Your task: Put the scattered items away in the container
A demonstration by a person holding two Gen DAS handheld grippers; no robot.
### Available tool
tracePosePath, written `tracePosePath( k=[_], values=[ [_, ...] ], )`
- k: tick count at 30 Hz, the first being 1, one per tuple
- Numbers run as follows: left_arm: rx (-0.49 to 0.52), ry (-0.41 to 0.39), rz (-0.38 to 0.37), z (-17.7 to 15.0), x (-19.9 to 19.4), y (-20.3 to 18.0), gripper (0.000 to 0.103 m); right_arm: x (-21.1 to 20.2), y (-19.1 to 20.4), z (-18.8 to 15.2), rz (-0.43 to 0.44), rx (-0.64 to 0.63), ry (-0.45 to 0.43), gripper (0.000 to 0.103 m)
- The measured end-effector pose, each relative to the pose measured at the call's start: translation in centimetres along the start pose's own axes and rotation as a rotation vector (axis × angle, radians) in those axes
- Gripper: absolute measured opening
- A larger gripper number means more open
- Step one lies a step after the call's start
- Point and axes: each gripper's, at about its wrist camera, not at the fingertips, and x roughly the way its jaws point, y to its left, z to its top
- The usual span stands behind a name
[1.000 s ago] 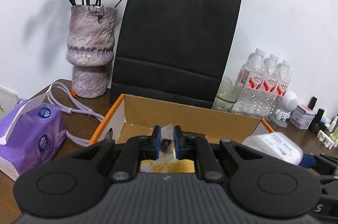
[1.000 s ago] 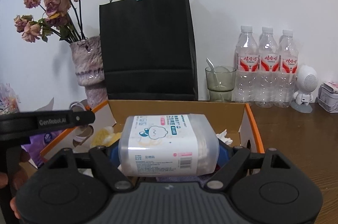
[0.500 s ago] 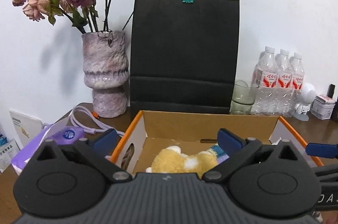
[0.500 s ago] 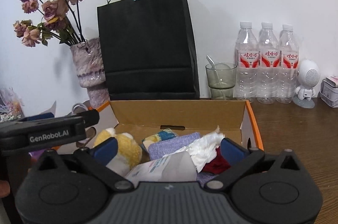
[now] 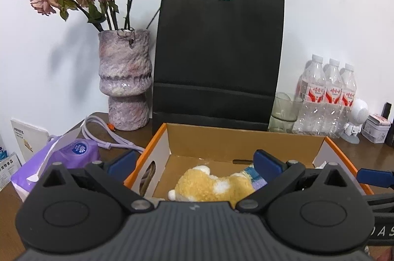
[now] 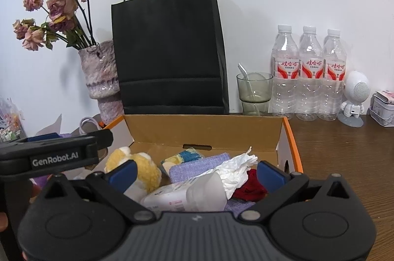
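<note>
An orange-edged cardboard box (image 5: 236,140) (image 6: 204,129) stands in front of both grippers. It holds a yellow plush toy (image 5: 211,185) (image 6: 145,168), a purple cloth (image 6: 197,166), crumpled white tissue (image 6: 236,168), a red item (image 6: 251,187) and a clear plastic container of cotton swabs (image 6: 187,195) lying on its side. My left gripper (image 5: 195,163) is open and empty over the box's near left. My right gripper (image 6: 197,173) is open and empty above the swab container. The left gripper's body (image 6: 56,155) shows at the left of the right wrist view.
A black paper bag (image 5: 216,59) stands behind the box, and a vase of dried roses (image 5: 124,78) to its left. A purple tissue pack (image 5: 64,160) and a lilac cable (image 5: 110,135) lie left. A glass (image 6: 254,93), three water bottles (image 6: 309,73), a white figurine (image 6: 354,98) and a tin (image 6: 384,108) stand at the right.
One second ago my left gripper was shut on a small item and my right held the swab container. Both opened; the container now lies in the box. Both grippers drew back slightly.
</note>
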Motion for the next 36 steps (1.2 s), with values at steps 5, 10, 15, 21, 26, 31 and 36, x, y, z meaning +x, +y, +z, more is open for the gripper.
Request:
tracePosePath(
  k=[5,10,15,21,26,31,36],
  values=[
    [-0.016,-0.027,0.007,0.2,-1.0,0.3,0.103,-0.4,-0.3,0.2,-0.001,0.015,-0.011,0.103],
    [-0.031,-0.049,-0.007,0.4,-2.6,0.7,0.103,-1.5,-0.1,0.7,-0.002,0.006,-0.034,0.103],
    [-0.037,-0.05,-0.024,0.1,-4.3,1.1,0.103,-3.2,0.1,0.9,-0.002,-0.024,-0.049,0.103],
    [-0.043,-0.04,-0.047,-0.3,-5.9,1.4,0.103,-6.5,-1.0,0.1,0.004,-0.038,-0.052,0.103],
    [-0.039,-0.038,-0.066,-1.0,-7.6,1.5,0.103,-9.1,-2.4,-1.4,-0.044,-0.072,-0.034,0.103],
    [-0.016,-0.021,-0.065,-1.9,-9.1,1.6,0.103,-11.3,-4.4,-3.2,-0.079,-0.061,-0.019,0.103],
    [0.003,0.005,-0.057,-3.2,-9.9,2.2,0.103,-12.4,-6.4,-5.3,-0.112,-0.038,0.014,0.103]
  ],
)
